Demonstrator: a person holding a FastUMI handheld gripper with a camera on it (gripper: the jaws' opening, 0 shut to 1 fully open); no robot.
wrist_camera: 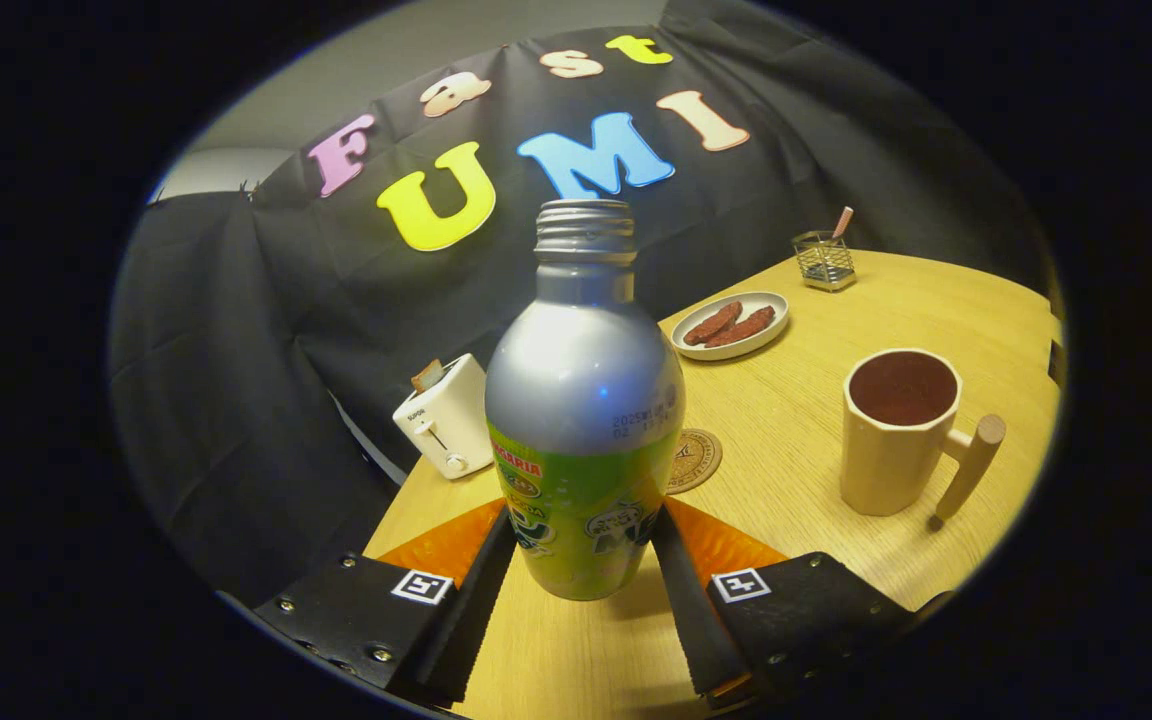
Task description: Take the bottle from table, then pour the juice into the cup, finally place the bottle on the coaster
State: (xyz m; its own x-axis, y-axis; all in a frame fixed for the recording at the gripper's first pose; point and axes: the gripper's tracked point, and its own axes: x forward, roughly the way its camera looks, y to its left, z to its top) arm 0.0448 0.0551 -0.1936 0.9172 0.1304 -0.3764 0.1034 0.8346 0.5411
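Note:
A silver bottle (584,400) with a green label and an uncapped threaded neck stands upright between my fingers. My gripper (584,522) is shut on its lower body, one finger pressing on each side. Whether its base rests on the wooden table (816,440) or hangs just above it, I cannot tell. A round brown coaster (696,460) lies just behind the bottle, partly hidden by it. Off to the right of the coaster stands a cream cup (898,432) with a wooden peg handle; its inside looks dark.
A white toaster (446,418) with a slice in it sits at the table's left edge. Farther back, a white plate (731,325) carries two brown sausages, and a small wire holder (824,260) stands beyond it. The black cloth wall closes off the back.

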